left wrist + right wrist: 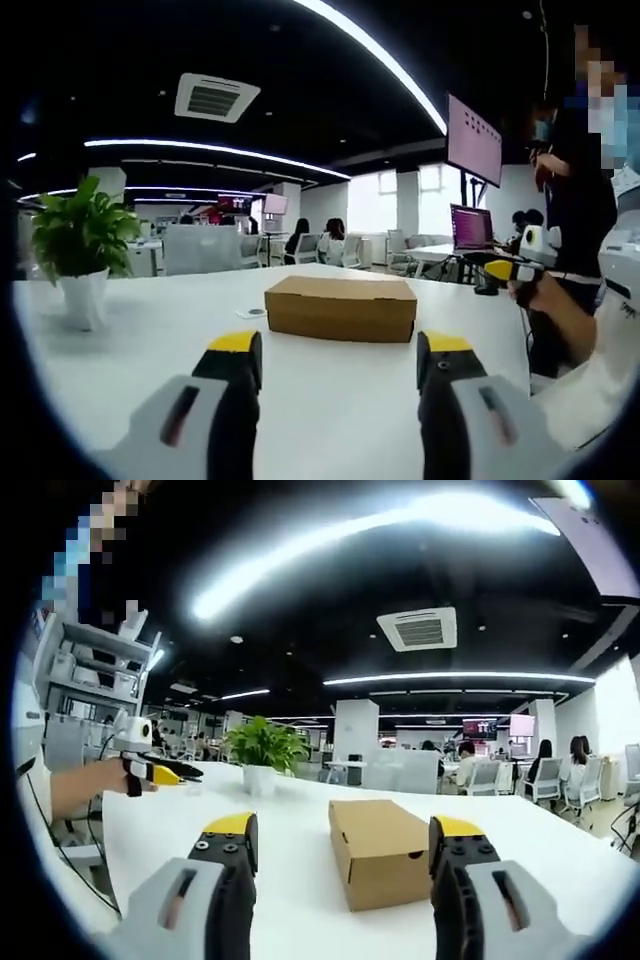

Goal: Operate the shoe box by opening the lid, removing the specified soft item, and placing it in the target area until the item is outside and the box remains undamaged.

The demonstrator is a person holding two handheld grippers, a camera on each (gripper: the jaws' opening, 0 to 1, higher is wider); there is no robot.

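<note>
The shoe box (341,308) ahead of the fingers is plain brown cardboard, set on a white bench (150,330). The left gripper (340,375) and right gripper (343,855) are both grey and black with yellow-tipped fingers (236,342). Left of the box, green leaves (80,230) fill a white pot (84,298).

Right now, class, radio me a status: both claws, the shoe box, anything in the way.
Left claw open, empty. Right claw open, empty. Shoe box shut on the white table, untouched. Potted plant off to one side, path clear.
</note>
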